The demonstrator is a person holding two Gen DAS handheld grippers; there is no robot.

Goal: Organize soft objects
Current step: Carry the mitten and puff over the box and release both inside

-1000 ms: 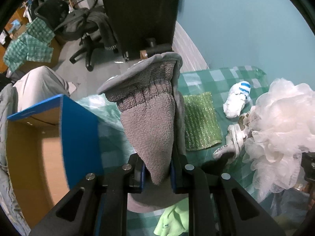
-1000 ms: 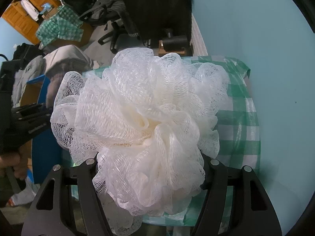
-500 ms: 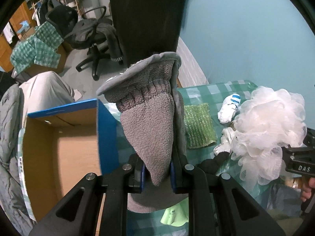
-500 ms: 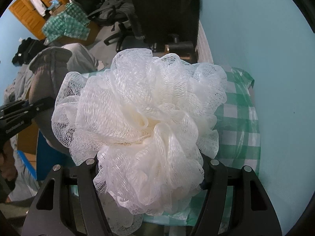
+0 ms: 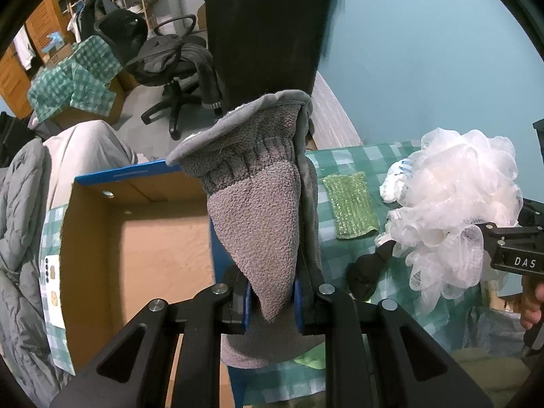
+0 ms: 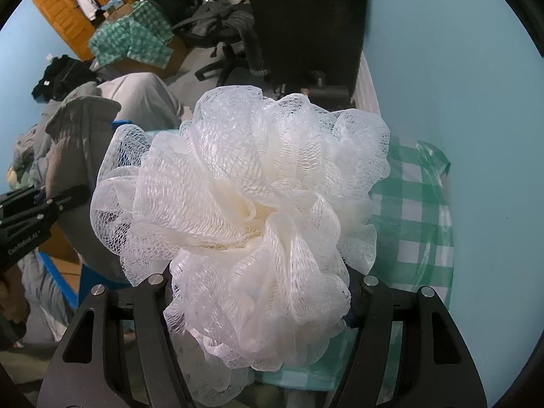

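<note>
My left gripper (image 5: 272, 306) is shut on a grey fleece glove (image 5: 261, 204) and holds it upright, just right of an open cardboard box with blue outer walls (image 5: 142, 238). My right gripper (image 6: 258, 292) is shut on a white mesh bath pouf (image 6: 244, 210), held above the green checked tablecloth (image 6: 418, 224). The pouf also shows in the left wrist view (image 5: 455, 217), at the right, with the right gripper's black body (image 5: 513, 251) behind it. The glove shows in the right wrist view (image 6: 78, 142) at the left.
On the cloth lie a green sponge cloth (image 5: 350, 207), a black sock (image 5: 370, 268), a white and blue sock (image 5: 397, 183) and a lime green cloth (image 5: 312, 360). A teal wall (image 5: 425, 68) is behind. An office chair (image 5: 170, 68) and grey jackets (image 5: 20, 204) stand at the left.
My left gripper has moved left and back with the glove, so the box's open inside now shows. The pouf in my right gripper has shifted left toward the box.
</note>
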